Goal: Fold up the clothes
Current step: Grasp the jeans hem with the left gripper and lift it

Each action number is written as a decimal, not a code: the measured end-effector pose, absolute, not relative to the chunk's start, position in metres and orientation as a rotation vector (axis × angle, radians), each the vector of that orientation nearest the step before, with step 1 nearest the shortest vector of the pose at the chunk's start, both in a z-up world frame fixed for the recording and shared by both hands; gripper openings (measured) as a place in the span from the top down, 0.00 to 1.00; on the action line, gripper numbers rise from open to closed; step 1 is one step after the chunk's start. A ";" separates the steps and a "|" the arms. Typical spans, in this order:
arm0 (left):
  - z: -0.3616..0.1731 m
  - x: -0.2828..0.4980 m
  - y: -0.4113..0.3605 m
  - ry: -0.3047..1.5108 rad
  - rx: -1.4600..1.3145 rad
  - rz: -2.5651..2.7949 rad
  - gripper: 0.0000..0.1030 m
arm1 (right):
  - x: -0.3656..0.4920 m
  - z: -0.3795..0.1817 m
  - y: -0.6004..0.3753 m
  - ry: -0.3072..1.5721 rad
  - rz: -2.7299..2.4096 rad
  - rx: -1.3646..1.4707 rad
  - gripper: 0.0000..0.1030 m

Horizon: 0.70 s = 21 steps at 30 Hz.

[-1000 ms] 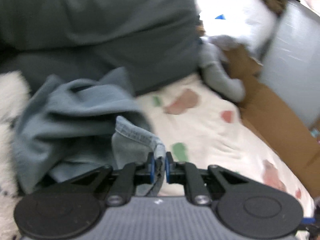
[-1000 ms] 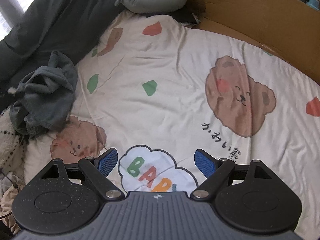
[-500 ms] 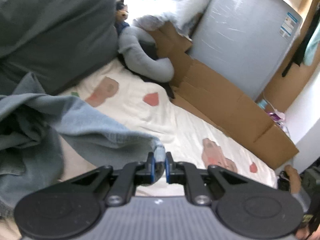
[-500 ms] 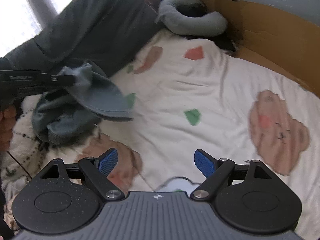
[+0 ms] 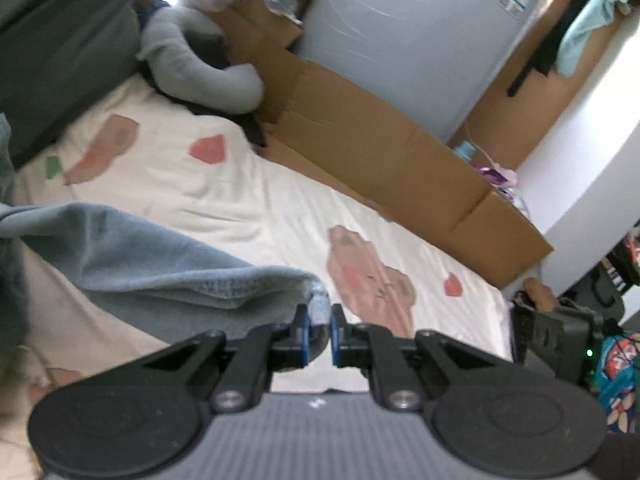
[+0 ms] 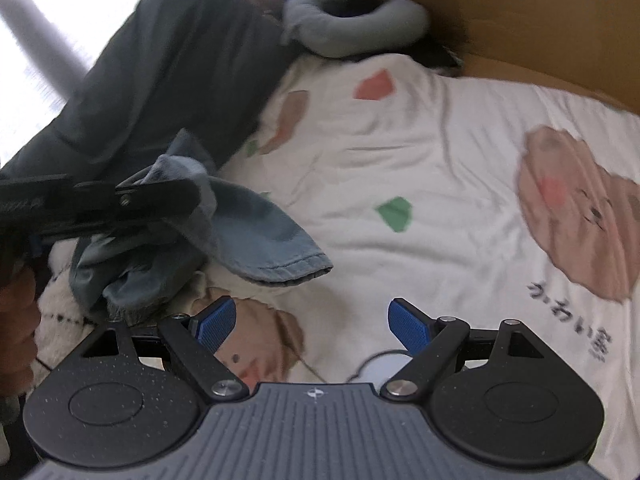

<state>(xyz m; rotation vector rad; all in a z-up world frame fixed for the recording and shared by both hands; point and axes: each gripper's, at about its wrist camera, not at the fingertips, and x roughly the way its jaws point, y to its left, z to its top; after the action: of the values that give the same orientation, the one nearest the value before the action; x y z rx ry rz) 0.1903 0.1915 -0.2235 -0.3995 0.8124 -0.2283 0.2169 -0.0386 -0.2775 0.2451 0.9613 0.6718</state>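
A pair of blue-grey jeans stretches from a crumpled heap at the left toward my left gripper, which is shut on the hem edge. In the right wrist view the jeans hang lifted over the white cartoon-bear bedsheet, with a stitched hem drooping free. The left gripper shows there as a black bar at the left, held by a hand. My right gripper hovers open above the sheet, just below the hanging hem, with nothing between its blue pads.
A dark grey duvet lies along the far left of the bed. A grey neck pillow rests at the head. Flattened brown cardboard and a grey wrapped panel line the bed's right side. A fluffy white blanket sits under the heap.
The left gripper has pulled the jeans hem up and rightward, stretching the fabric out of the heap. The right gripper has moved closer to the hanging hem, still open.
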 end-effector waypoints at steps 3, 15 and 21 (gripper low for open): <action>-0.229 0.202 0.173 0.814 -0.402 -0.285 0.90 | 0.218 -0.281 -0.052 0.963 0.641 0.262 0.15; -0.246 0.227 0.110 0.844 -0.392 -0.451 0.90 | 0.224 -0.312 -0.125 1.055 0.481 0.488 0.15; -0.253 0.228 0.099 0.848 -0.405 -0.460 0.90 | 0.227 -0.326 -0.156 1.099 0.426 0.655 0.15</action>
<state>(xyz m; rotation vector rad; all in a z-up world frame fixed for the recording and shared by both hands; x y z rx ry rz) 0.2279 0.0986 -0.2530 -0.4054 0.8485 -0.4599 0.2274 -0.1561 -0.3258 0.6546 1.0990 0.4257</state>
